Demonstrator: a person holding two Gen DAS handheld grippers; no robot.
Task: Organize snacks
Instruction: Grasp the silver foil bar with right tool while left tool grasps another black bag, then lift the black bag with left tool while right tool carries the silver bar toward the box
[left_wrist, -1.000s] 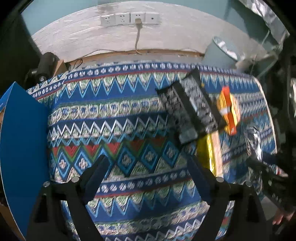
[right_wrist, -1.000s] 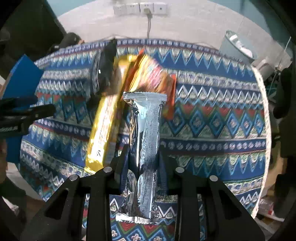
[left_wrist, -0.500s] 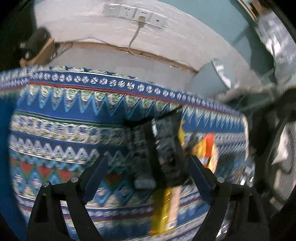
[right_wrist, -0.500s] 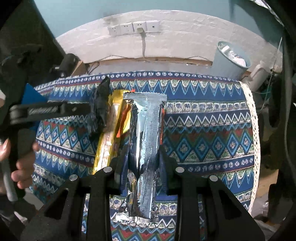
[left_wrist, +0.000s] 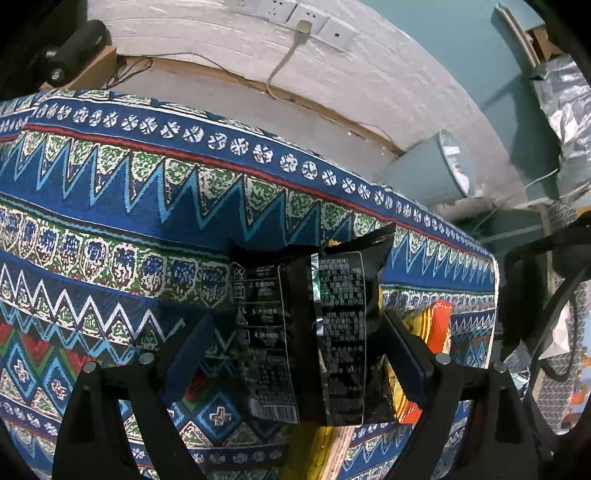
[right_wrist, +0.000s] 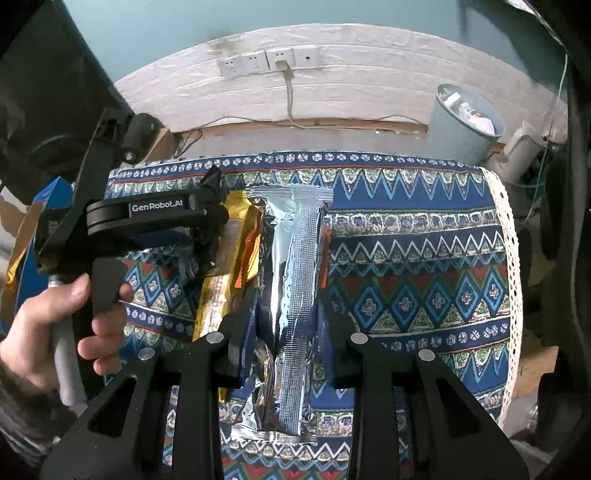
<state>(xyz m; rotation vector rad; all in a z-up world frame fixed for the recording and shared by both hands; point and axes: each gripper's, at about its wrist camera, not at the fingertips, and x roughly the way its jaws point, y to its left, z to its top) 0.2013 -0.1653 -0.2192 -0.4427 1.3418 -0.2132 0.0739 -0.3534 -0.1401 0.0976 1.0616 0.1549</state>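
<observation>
Both fingers of left gripper (left_wrist: 295, 347) now straddle black packet (left_wrist: 314, 332).

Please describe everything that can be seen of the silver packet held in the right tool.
The silver packet is a long, narrow pouch of shiny, crinkled foil with a textured seam down its middle and crimped seals at both ends. No print shows on this side. It points away from the camera, lengthwise, above the patterned tablecloth. The right tool is shut on its lower half, pinching both sides.
</observation>
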